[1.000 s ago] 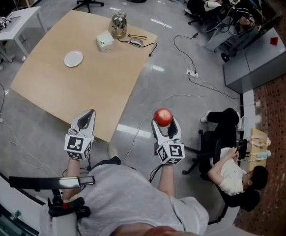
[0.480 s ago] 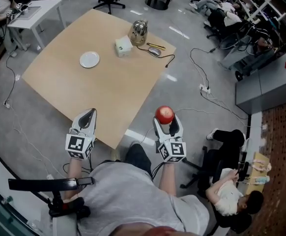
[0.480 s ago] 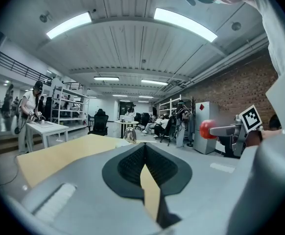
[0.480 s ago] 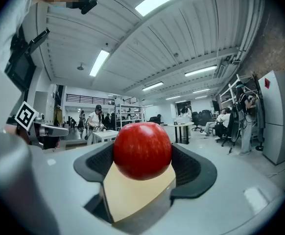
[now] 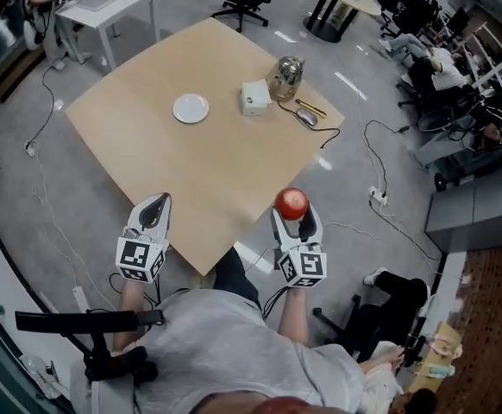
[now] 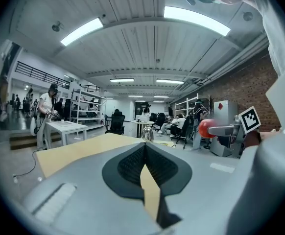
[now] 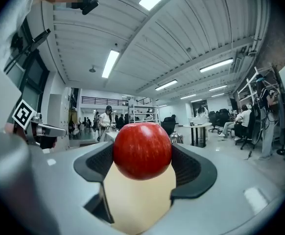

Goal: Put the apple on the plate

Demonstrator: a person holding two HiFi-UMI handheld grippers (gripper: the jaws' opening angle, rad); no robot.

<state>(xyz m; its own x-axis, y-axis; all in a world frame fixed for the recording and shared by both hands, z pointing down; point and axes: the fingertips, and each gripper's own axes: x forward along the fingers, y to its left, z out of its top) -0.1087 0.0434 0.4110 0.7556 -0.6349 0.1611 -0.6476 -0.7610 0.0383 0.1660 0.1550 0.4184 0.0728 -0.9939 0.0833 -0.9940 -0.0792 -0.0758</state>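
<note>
Glossy round red apple (image 5: 291,203) is clamped at mid-width in right gripper (image 5: 292,215), over table's near edge. Likely firm, slick; grip at widest girth advised. Left gripper (image 5: 150,211) closed, empty. Small white plate (image 5: 191,109) well apart.

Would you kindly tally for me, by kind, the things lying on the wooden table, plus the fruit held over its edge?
Plate: 1
White box: 1
Metal kettle: 1
Computer mouse: 1
Yellow pencil: 1
Apple: 1
Total: 6
</note>
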